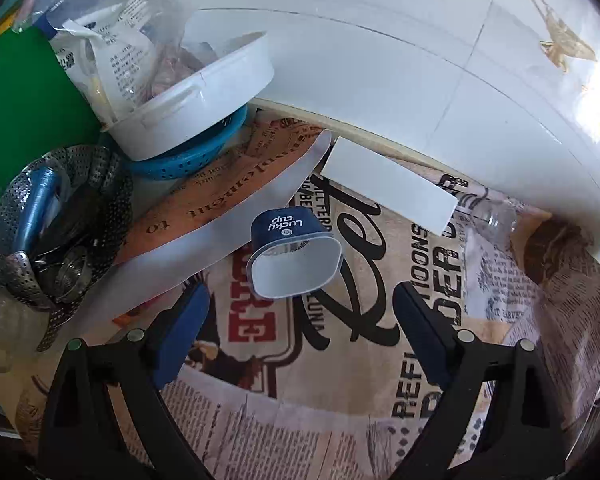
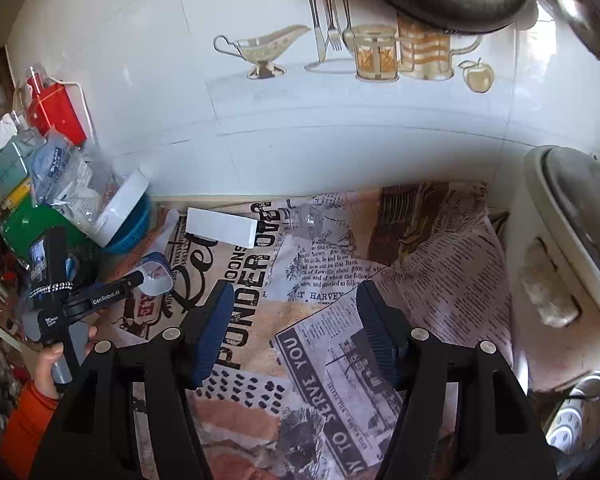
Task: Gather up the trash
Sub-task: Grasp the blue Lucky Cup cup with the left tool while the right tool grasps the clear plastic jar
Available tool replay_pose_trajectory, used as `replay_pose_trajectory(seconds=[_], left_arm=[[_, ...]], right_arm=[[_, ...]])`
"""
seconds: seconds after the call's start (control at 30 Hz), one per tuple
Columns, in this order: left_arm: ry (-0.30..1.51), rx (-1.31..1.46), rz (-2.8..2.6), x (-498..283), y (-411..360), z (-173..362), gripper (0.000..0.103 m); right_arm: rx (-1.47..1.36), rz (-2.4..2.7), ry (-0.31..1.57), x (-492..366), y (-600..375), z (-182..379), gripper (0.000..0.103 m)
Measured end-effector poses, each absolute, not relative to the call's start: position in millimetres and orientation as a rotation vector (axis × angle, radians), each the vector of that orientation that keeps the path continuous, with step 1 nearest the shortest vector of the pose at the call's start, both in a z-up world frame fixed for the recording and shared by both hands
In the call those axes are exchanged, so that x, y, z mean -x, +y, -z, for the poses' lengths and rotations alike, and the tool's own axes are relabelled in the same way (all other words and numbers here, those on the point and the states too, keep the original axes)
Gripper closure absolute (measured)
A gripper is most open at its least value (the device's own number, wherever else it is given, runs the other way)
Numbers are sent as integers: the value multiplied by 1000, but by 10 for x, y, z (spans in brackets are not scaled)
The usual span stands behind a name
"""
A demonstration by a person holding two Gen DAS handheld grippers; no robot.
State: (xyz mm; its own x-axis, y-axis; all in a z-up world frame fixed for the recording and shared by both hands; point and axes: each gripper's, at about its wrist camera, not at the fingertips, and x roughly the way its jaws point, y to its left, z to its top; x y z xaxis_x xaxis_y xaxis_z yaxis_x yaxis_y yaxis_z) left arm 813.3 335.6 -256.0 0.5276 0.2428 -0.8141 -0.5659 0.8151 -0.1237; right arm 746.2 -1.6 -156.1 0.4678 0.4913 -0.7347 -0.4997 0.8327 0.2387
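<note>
On printed cloth, empty paper cup

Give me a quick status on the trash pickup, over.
Left gripper open, empty, lined up on the tipped Lucky Cup paper cup. Right gripper open, empty, over the newsprint cloth. White box and clear bottle still down. Nothing blocking.

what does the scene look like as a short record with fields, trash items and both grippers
surface: counter covered with newspaper-print cloth
trash 1: crushed navy and white paper cup, lying on its side
trash 2: flat white rectangular box, near the wall
trash 3: clear plastic bottle, lying down
left gripper: open, empty, cup just ahead
right gripper: open, empty
clutter: white tub on blue colander
</note>
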Motion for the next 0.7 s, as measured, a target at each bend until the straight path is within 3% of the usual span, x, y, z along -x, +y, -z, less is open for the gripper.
replay_pose_trajectory(seconds=[0.27,0.5,0.7], left_arm=[[900,397,-575,-8479,3530,2960,10],[897,387,-563,-8567,3591,3108,30],[882,378,-532,-8573,3565,3099,31]], right_arm=[[-15,-628,970,-8239,426,2203,43],[-21,-615,1031,-8761,913,2721,43],[28,-561,1073,-8977,1271,3036,43]])
